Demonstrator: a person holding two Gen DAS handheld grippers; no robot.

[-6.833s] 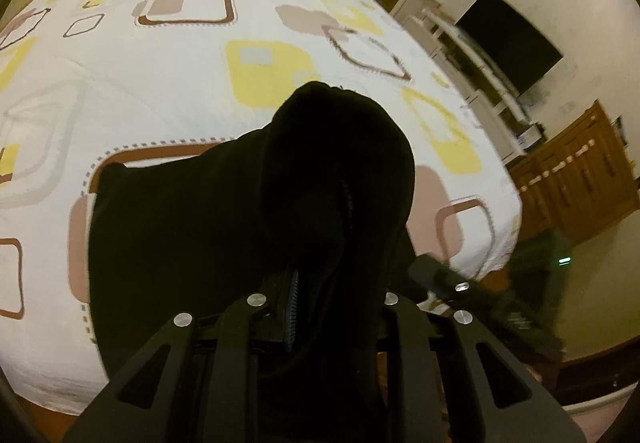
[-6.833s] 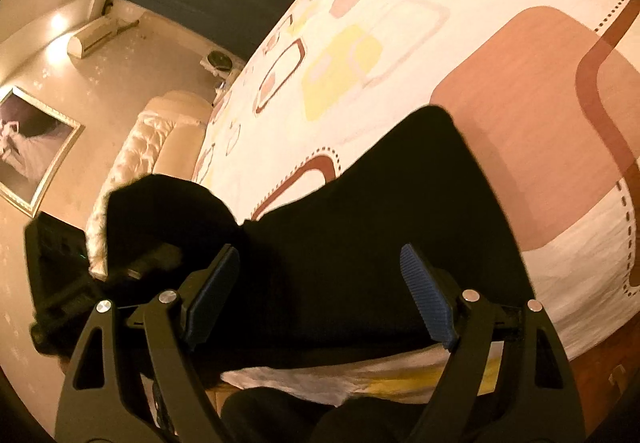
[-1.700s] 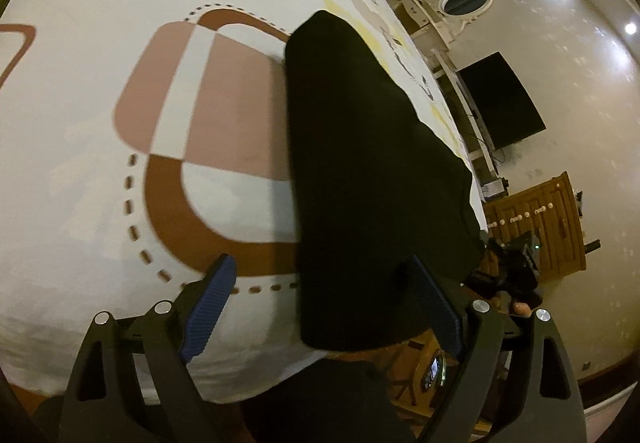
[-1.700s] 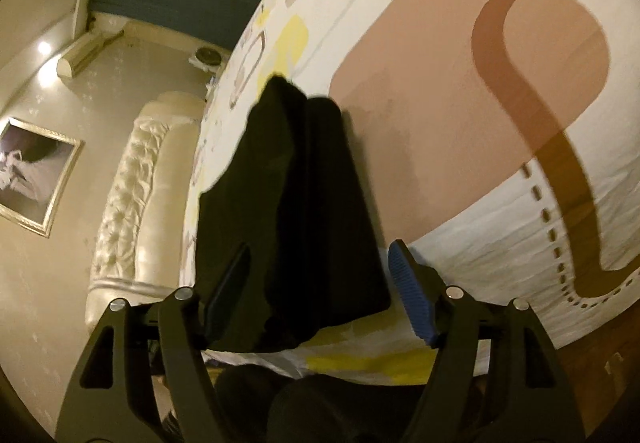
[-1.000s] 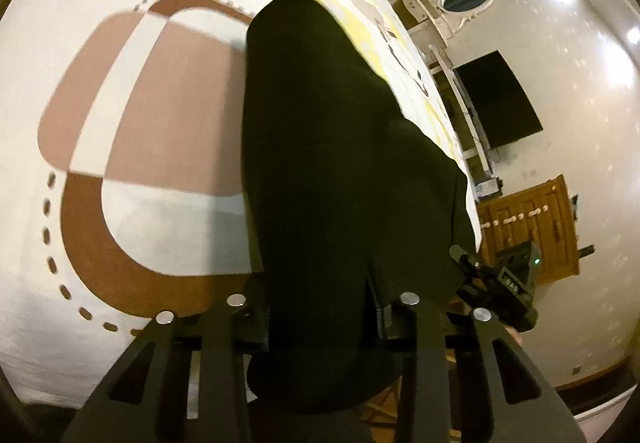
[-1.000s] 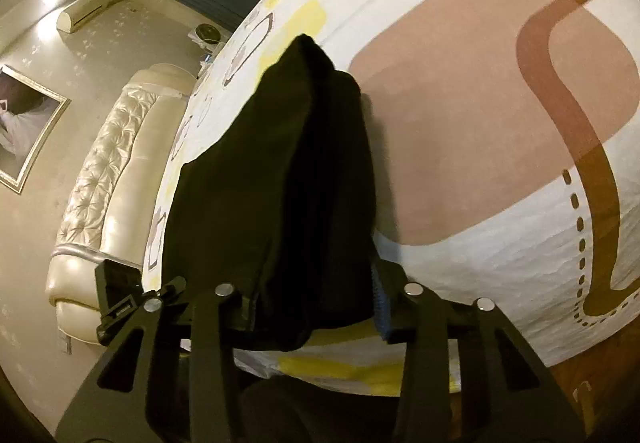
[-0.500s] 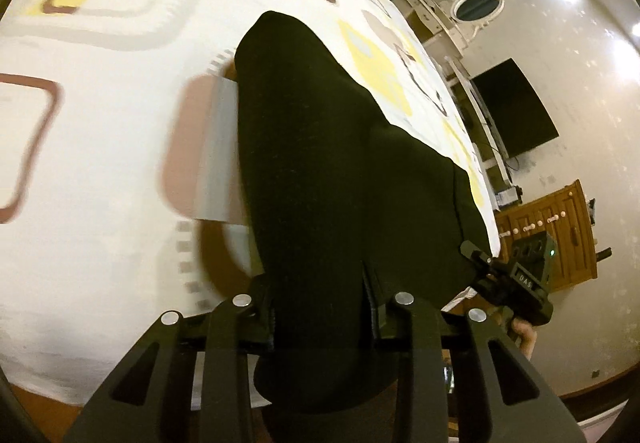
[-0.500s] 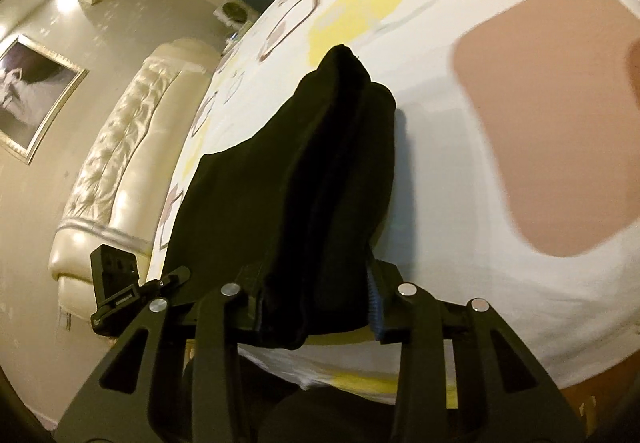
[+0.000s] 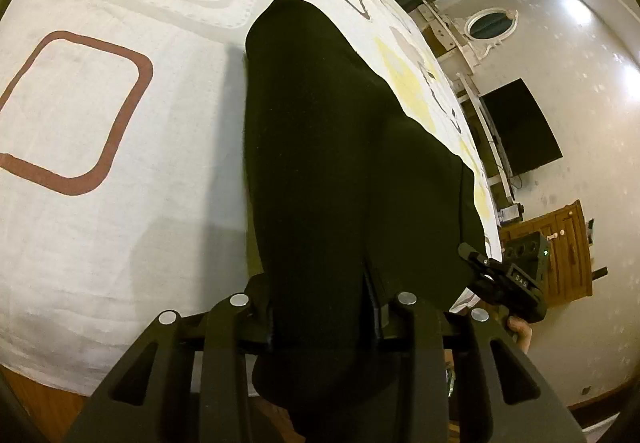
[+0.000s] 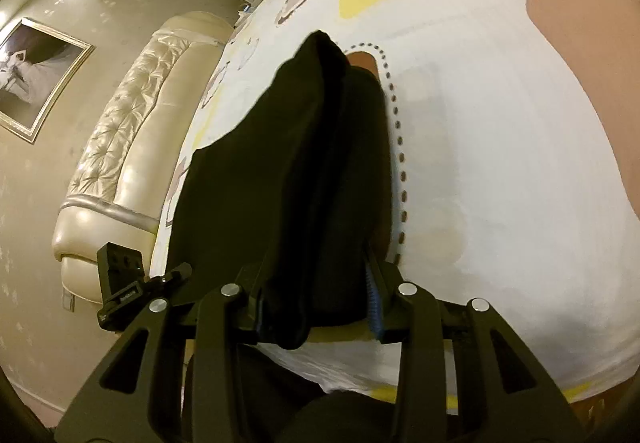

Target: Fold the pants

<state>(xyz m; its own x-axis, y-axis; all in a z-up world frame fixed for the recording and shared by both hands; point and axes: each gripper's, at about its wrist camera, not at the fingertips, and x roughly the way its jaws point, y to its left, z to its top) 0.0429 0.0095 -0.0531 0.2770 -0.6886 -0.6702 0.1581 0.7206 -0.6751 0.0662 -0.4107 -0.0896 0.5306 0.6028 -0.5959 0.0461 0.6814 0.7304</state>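
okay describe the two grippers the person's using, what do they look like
Both are matte black plastic. The left gripper and right gripper each have angular arms with triangular cutouts and round silver bolt heads. The right one shows a ribbed blue pad. Each carries a boxy black block with small white lettering, too small to read.

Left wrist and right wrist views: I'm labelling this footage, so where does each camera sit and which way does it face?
Left wrist: on the left gripper, looking down along its fingers at the pants and bed, toward a TV; the right gripper shows.
Right wrist: on the right gripper, facing the pants, toward the headboard; the left gripper shows.
Shared: pants, bed, both grippers.
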